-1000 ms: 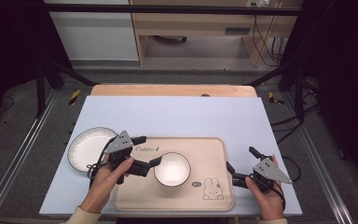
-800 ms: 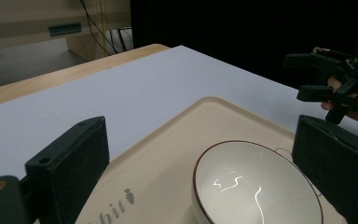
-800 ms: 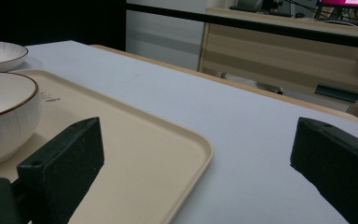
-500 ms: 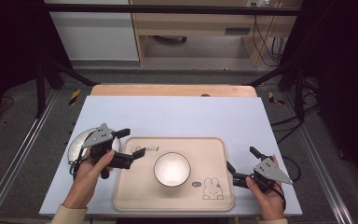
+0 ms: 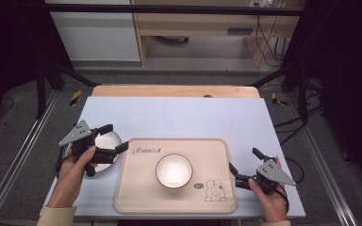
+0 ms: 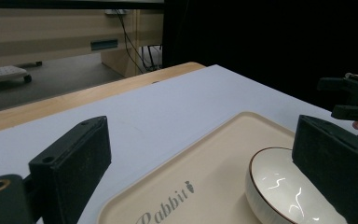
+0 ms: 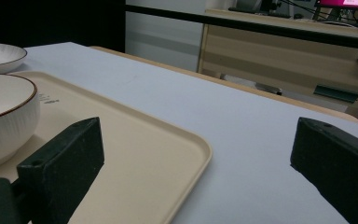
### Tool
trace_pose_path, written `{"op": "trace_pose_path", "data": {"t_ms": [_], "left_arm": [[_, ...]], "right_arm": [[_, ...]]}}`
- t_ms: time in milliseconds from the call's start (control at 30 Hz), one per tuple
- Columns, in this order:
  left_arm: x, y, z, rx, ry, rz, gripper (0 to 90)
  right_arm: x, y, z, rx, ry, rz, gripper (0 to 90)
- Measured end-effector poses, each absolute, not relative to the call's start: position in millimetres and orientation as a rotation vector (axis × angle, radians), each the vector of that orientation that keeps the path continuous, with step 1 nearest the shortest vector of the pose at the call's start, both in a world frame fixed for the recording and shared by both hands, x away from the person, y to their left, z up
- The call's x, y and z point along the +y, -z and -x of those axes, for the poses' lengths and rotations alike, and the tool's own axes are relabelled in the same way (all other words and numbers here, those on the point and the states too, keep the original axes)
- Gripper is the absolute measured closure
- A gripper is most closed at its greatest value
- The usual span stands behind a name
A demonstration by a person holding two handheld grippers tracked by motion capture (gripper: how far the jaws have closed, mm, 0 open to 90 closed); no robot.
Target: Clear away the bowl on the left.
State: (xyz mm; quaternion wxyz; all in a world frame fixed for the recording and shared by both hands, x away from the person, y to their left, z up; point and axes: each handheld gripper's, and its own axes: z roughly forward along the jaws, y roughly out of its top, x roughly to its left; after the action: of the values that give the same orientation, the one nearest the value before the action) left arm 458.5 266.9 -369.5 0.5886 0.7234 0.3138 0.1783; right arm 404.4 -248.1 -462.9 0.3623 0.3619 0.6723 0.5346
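Now left gripper (image 5: 113,140) hovers above white plate (image 5: 107,140) at tray's left edge, jaws spread wide, holding nothing. Bowl (image 5: 174,170) sits mid-tray (image 5: 136,197), to right of left gripper, apart from it. Right gripper (image 5: 245,165) rests on table (image 5: 188,117) just beside tray's right edge, jaws apart, empty, well clear of bowl.

A wooden desk (image 5: 202,23) and hanging cables (image 5: 268,40) stand beyond the table (image 5: 179,115).
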Motion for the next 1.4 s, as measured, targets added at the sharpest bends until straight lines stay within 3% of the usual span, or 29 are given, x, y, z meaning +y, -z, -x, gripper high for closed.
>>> {"op": "trace_pose_path", "data": {"t_ms": [1400], "left_arm": [[341,399,-466,0.817,-0.544,-1.686,4.3]], "right_arm": [[-248,463,-405,1.734,-1.373,-0.927,2.9]]}}
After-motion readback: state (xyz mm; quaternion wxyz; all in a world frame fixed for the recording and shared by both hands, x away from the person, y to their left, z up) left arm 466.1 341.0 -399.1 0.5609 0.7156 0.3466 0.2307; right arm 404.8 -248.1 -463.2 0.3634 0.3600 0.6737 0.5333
